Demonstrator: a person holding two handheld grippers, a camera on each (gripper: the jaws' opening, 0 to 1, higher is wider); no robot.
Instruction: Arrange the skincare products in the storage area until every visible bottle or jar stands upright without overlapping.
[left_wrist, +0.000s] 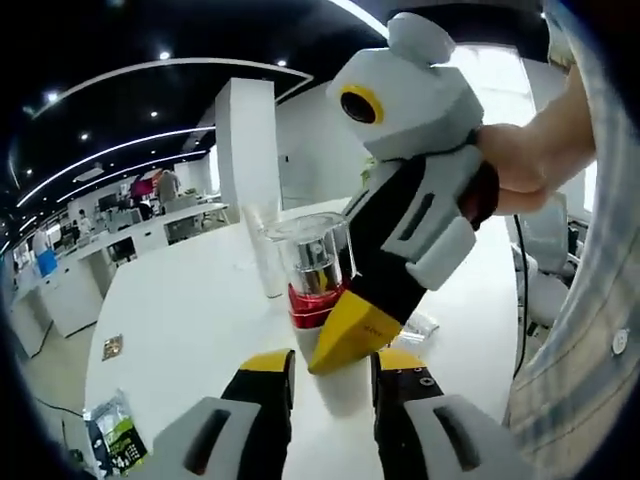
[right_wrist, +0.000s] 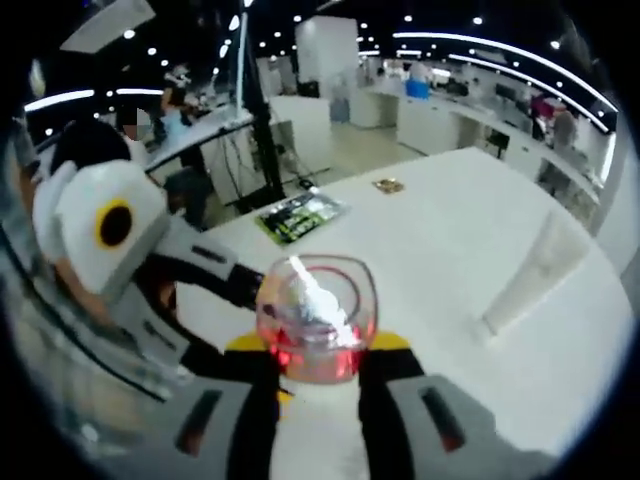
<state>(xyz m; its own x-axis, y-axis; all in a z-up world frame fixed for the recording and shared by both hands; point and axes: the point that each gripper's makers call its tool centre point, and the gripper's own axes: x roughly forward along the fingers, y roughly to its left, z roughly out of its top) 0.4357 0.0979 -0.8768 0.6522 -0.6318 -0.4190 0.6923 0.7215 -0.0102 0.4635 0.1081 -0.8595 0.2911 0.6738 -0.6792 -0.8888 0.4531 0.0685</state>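
A skincare bottle (left_wrist: 315, 265) with a clear cap, silver core, red band and white body stands upright over the white table (left_wrist: 190, 310). My left gripper (left_wrist: 335, 372) is shut on its white lower body. My right gripper reaches in from the upper right, held by a hand, and one yellow fingertip (left_wrist: 345, 335) presses against the red band. In the right gripper view the bottle's clear cap (right_wrist: 315, 315) sits between the jaws of my right gripper (right_wrist: 315, 350), which is shut on it. A white tube (left_wrist: 264, 255) stands upright behind the bottle, also seen as the tall white tube (right_wrist: 530, 275).
A green and black packet (left_wrist: 118, 440) lies near the table's edge, the same packet (right_wrist: 300, 215) beyond the bottle. A small brown square (left_wrist: 112, 347) rests on the table. Clear plastic (left_wrist: 420, 325) lies by the right gripper. Desks and people stand far behind.
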